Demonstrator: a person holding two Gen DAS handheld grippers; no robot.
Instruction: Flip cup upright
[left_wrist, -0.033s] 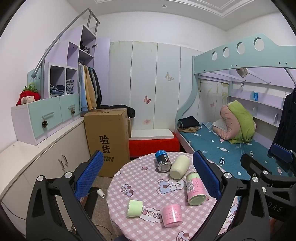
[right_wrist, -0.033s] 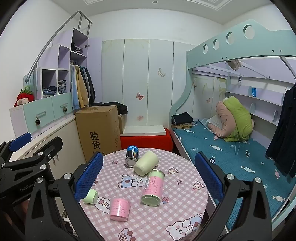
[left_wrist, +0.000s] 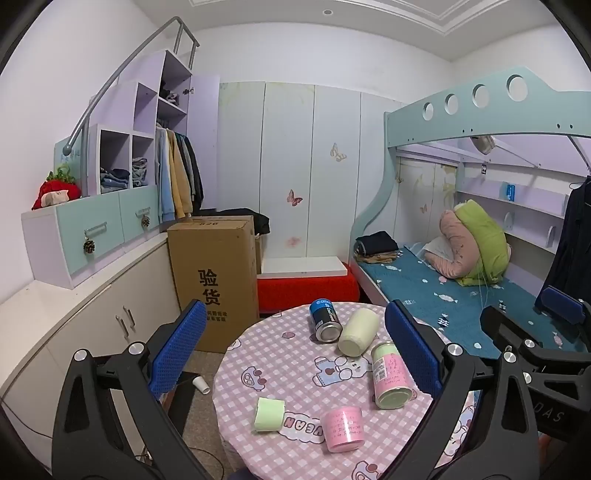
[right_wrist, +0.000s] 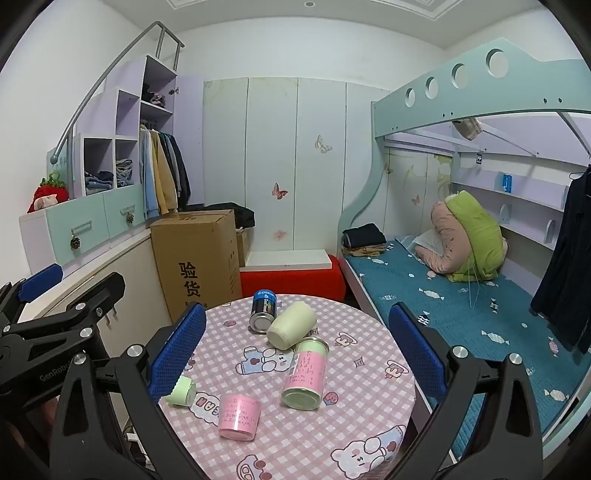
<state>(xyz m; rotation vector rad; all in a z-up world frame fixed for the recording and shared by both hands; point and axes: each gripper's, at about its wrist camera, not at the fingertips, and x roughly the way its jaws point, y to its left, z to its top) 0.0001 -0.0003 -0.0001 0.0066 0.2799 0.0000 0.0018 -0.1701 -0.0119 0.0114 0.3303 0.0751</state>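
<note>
L gripper: black frame w/ blue pads, left gripper (left_wrist: 295, 354) jaws wide apart, holding nothing, above near edge of table.
R gripper: same build, right gripper (right_wrist: 295, 354) also spread, nothing in it; its side shows at far right of left view.
Table: small round table w/ pink checked cloth (right_wrist: 354, 435); five cylinders on it, all lying or inverted as far as I can tell.
Near: short pink cup (left_wrist: 342, 428), seems mouth-down; small pale green cup (left_wrist: 269, 414) on its side just left of it, near table's left edge.
Mid: tall pink-label jar w/ green end (left_wrist: 390, 373) on its side, right of centre.
Far: cream cup (left_wrist: 359, 331) on its side, touching blue can (left_wrist: 325, 320).
Risk 1: task doesn't say which cup → wrong pick likely.
Risk 2: green cup can roll off left edge if nudged.
Risk 3: grabbing cream cup prob bumps can + jar; round bodies roll.
Risk 4: cloth may slip/bunch under a dragged cup.
</note>
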